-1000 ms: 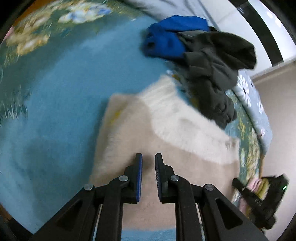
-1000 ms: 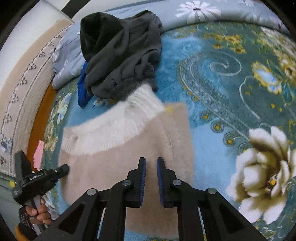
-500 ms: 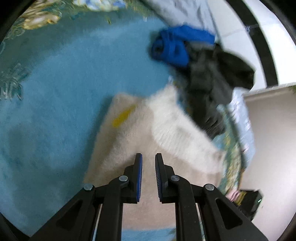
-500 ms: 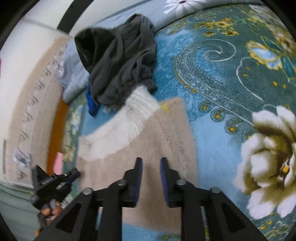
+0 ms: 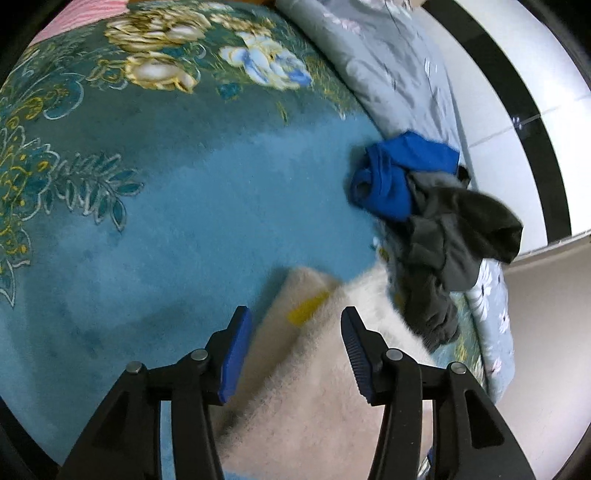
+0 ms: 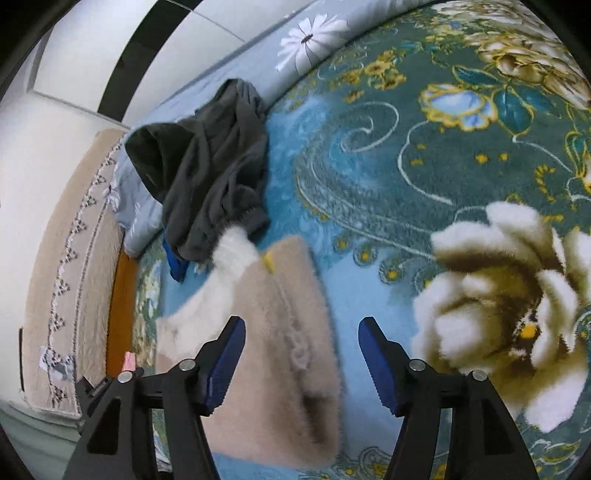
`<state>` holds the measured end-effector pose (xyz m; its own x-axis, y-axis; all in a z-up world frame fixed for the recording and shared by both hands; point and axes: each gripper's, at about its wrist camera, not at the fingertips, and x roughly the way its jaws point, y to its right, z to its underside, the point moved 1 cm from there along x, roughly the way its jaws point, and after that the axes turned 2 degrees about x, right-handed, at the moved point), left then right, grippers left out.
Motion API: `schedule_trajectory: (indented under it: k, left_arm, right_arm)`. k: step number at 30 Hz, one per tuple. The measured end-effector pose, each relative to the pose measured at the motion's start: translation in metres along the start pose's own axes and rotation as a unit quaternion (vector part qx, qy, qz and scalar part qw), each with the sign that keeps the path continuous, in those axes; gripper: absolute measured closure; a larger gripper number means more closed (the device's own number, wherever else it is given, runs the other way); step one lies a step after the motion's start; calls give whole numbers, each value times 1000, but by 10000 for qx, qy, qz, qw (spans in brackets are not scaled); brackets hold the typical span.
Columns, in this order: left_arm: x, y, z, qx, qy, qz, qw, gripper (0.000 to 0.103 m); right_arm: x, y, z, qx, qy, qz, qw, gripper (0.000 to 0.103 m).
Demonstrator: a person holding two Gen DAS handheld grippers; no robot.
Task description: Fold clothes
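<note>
Surface: floral blue blanket [image 5: 177, 221], beige fuzzy sweater [image 6: 266, 332] flat, partly folded.
L gripper [image 5: 293, 354]: jaws wide, empty, over sweater edge.
R gripper [image 6: 301, 356]: wide, empty.
Tip: pinch both layers at edge, lift evenly; avoid grey pants [image 6: 210, 166], blue garment [image 5: 395, 177].

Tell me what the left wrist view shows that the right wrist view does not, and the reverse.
Left only: pink cloth at the top edge, and the blue garment nearly whole. Right only: big white flower on the blanket, patterned rug, orange bed edge. Both: beige sweater with its yellow tag, dark grey garment, open jaws.
</note>
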<state>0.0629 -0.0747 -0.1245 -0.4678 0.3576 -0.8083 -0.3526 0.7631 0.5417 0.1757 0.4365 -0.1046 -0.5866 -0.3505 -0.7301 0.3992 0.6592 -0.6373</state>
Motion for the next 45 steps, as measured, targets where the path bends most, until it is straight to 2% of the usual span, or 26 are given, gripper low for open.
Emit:
schedule_trajectory:
  k: [6,10,13,16,18,21,24,27,29,31,35,45]
  left_arm:
    - [6,1,9,210,-119,-298,9993,52]
    - [-1,-10,7,29,142,-332,9993,52]
    - [6,-18,4,-127,41,-345,9993,52]
    - [21,-20,7,-209,-399,-106,9989,50]
    - [29,-17,8,-140,-602,20,9981,43]
    - [36,-17,10,-158,-808,175,9964,41]
    - [35,-18,9,-230,-812,318,9959,40]
    - [30,-15,8,-200,-747,631,9950,31]
    - [31,-10,9,-90,-793,694,9944,31]
    - [38,-9,12,-13,-928,379,9950,31]
    - [59,-11,16,-76,-1346,204,9907,31]
    - [67,-9,19,-97,-1452,335,9888,30]
  right_arm:
    - [7,-3,2,-67,127,-142,9998,36]
    - [13,-6,1,-155,92,-104,9998,36]
    - [22,-4,1,-136,-84,-74,9998,36]
    - [29,-3,2,-169,-270,-70,9995,34]
    - [34,-2,3,-129,-444,-157,9988,31]
    - [43,-2,3,-114,-620,-191,9978,30]
    - [52,-1,0,-8,-766,-285,9967,30]
    - [59,-2,-1,72,-871,-414,9953,30]
    - [62,-4,-2,58,-941,-459,9945,29]
    - [65,-7,-2,17,-1003,-486,9938,29]
    - [67,-11,0,-73,-1033,-478,9935,28]
    - [72,-21,6,-302,-1085,-443,9927,24]
